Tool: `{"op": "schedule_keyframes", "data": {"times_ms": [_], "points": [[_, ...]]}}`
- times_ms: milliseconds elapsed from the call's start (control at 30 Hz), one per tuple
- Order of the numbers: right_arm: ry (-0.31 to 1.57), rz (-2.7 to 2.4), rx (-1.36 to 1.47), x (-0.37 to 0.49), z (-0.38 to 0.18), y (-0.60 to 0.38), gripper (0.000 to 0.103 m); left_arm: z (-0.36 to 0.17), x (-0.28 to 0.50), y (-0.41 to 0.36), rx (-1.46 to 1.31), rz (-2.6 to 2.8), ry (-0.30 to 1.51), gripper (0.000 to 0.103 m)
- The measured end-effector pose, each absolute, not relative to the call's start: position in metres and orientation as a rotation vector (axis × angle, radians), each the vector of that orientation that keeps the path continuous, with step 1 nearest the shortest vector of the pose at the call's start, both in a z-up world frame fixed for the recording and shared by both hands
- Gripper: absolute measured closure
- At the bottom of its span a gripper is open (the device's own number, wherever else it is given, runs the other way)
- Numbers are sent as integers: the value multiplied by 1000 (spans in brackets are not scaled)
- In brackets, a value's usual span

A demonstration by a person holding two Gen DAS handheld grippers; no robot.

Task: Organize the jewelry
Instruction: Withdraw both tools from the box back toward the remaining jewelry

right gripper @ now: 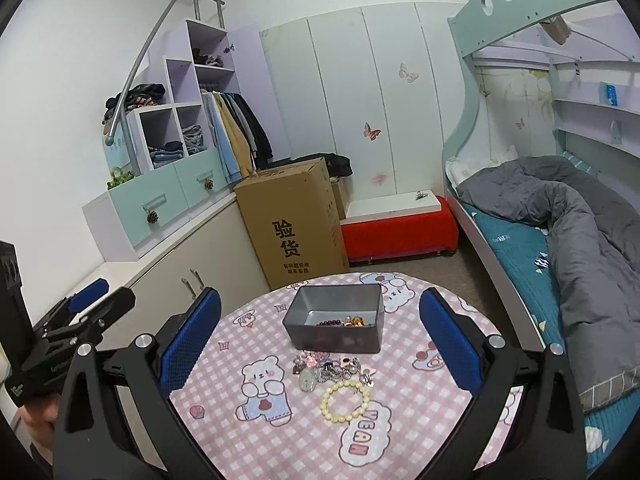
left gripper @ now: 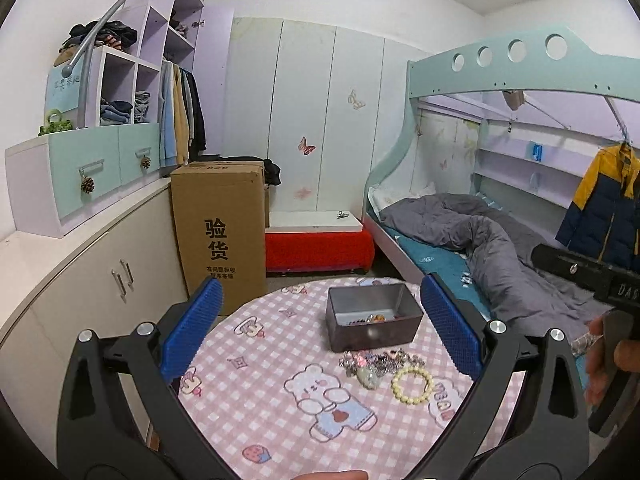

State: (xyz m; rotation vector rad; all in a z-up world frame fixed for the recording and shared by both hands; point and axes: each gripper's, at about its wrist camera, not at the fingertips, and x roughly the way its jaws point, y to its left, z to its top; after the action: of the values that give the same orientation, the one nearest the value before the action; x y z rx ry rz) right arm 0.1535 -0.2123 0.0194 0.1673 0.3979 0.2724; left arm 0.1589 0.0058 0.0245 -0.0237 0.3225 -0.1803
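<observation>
Now both claws hang spread and empty over the round pink-checked table [right gripper: 248, 440]. Best next: the right gripper [right gripper: 320, 344] drops on the cream beaded bracelet [right gripper: 345, 401], pinching one smooth bead arc, clear of the tangled metal charms [right gripper: 332, 366], toward the dark rectangular tin [right gripper: 336, 338]; the left gripper [left gripper: 320, 328] waits.

A round table [right gripper: 248, 444] had a pink checked cloth. A grey box [right gripper: 334, 324] sat near the far edge. Small jewelry [right gripper: 332, 366] and a bead bracelet [right gripper: 346, 400] lay in front of it.
</observation>
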Motion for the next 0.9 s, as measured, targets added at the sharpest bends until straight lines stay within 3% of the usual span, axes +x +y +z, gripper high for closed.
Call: {"op": "schedule_keyframes", "data": {"times_ms": [233, 467, 900], "points": [[391, 278, 288, 119, -5, -224, 7, -13, 138, 14, -64, -166, 374, 6], [441, 209, 193, 113, -26, -209, 7, -34, 132, 7, -18, -171, 404, 6], [567, 164, 147, 133, -79, -217, 7, -100, 181, -17, 8, -189, 603, 6]]}}
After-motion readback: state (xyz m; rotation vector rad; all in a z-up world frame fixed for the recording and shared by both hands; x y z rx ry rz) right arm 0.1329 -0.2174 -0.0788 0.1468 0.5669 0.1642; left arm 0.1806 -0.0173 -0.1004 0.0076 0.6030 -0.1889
